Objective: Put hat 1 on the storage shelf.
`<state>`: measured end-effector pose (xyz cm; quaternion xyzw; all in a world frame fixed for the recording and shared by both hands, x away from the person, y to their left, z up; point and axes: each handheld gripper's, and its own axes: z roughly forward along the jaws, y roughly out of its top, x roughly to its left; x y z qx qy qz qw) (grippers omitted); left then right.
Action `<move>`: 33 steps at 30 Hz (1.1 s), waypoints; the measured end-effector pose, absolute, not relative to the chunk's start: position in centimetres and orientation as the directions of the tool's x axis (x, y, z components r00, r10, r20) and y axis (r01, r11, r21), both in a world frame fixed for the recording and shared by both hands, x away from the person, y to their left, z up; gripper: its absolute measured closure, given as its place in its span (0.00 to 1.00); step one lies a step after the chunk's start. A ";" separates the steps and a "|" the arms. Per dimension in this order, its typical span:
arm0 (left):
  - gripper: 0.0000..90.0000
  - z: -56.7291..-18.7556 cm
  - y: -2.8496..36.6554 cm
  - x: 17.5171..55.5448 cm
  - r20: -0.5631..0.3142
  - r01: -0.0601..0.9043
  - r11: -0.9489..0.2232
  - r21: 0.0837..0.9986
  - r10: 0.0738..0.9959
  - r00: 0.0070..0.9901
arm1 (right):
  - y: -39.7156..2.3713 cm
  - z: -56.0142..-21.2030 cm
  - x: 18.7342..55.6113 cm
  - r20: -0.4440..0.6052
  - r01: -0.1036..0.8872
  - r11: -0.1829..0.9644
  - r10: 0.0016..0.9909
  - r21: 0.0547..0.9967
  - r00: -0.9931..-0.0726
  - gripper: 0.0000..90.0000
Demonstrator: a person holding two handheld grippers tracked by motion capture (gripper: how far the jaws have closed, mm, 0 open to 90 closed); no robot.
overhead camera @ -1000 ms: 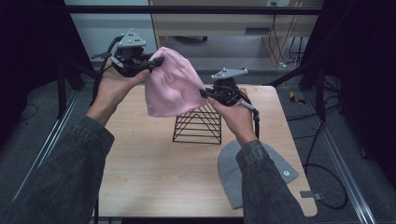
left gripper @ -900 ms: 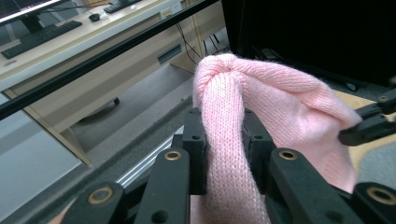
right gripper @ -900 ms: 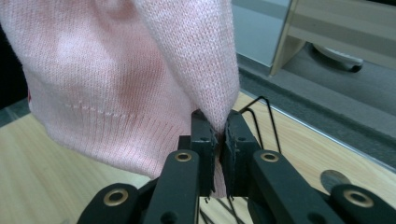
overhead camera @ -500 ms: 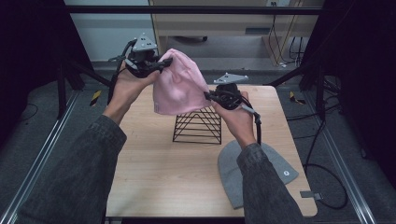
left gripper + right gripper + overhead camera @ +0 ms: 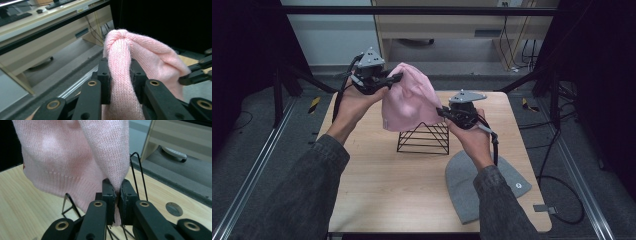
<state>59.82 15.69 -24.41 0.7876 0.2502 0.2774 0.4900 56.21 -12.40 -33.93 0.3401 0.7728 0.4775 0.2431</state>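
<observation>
2 grippers, 1 pink beanie (image 5: 408, 97) stretched between them above the black wire stand (image 5: 423, 137). Left gripper (image 5: 388, 79) clamped on a bunched fold of the knit near the crown, seen close in the left gripper view (image 5: 122, 75). Right gripper (image 5: 443, 112) pinched nearly together on a thin edge of the same hat, plain in the right gripper view (image 5: 115, 195), with the stand's wires (image 5: 136, 172) just behind the jaws.

Step in hand, judged from the pose: carrying the hat over the pyramid frame, opening facing down toward the apex, not yet draped. Hat held in the air, lower hem just above and in front of the stand's peak, table (image 5: 377, 185) below.

Next move likely calls for: spreading the cuff wider, centring it over the apex, lowering both hands evenly so the wires slip inside rather than snag the knit, then letting go.

1 grey beanie (image 5: 472, 185) flat on the table near the right forearm, carrying a small round white tag (image 5: 518, 186); writing on it too small to read. Small mark near the pink hat's hem (image 5: 385, 121), also unreadable.
</observation>
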 end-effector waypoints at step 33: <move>0.82 -27.5 12.4 59.2 0.244 0.097 -0.498 0.862 0.573 0.782 | -14.5 -37.7 54.8 -0.062 0.357 0.377 0.757 0.855 -0.650 0.95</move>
